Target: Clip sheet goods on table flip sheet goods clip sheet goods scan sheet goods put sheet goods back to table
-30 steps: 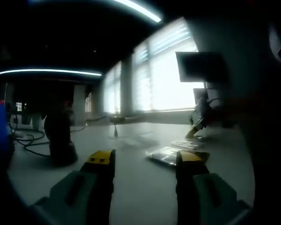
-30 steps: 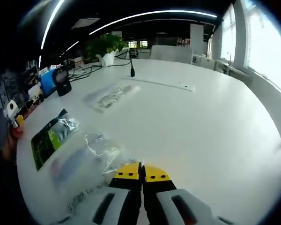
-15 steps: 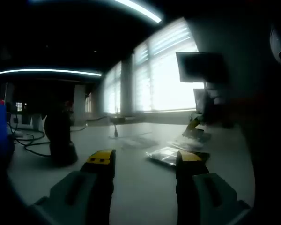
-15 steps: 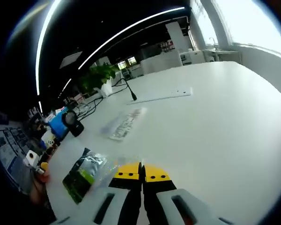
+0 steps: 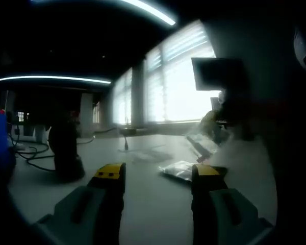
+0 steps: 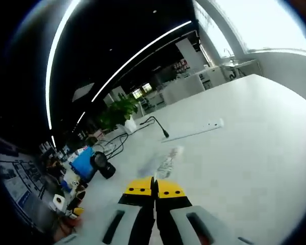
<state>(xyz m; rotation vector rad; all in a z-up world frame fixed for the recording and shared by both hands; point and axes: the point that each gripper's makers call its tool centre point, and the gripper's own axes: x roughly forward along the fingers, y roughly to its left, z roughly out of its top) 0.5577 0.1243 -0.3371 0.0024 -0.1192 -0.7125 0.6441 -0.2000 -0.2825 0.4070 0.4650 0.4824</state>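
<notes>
— Fingers [image 5: 108, 176] of the left gripper [image 5: 158, 174]?
— Spread wide apart, yellow-tipped, nothing between. Hovering low over the white table [image 5: 143, 204].
— And the right gripper [image 6: 154, 188]?
— 2 yellow tips pressed together in the right gripper view, no gap. Seen in the left gripper view too, raised above the far side of the table, blurred, with a clear plastic packet [image 5: 199, 145] hanging from it, tilted, off the surface.
— So clamped on that packet?
— Looks so; too blurred to make out the exact grip.
— Anything else on the table?
— In the left gripper view, a silvery flat packet [image 5: 179, 169] lying just beyond the right-hand jaw tip. To the left, a dark upright scanner-like device [image 5: 64, 150], well apart from both packets.
— And ahead of the right gripper?
— A pale long packet [image 6: 166, 163] flat on the table, just past the closed tips, blurred. Farther on, a white power strip [image 6: 196, 133] and a black cable [image 6: 154, 122]. Off to the left, a blue box [image 6: 84, 162] beside a black round device [image 6: 105, 169].
</notes>
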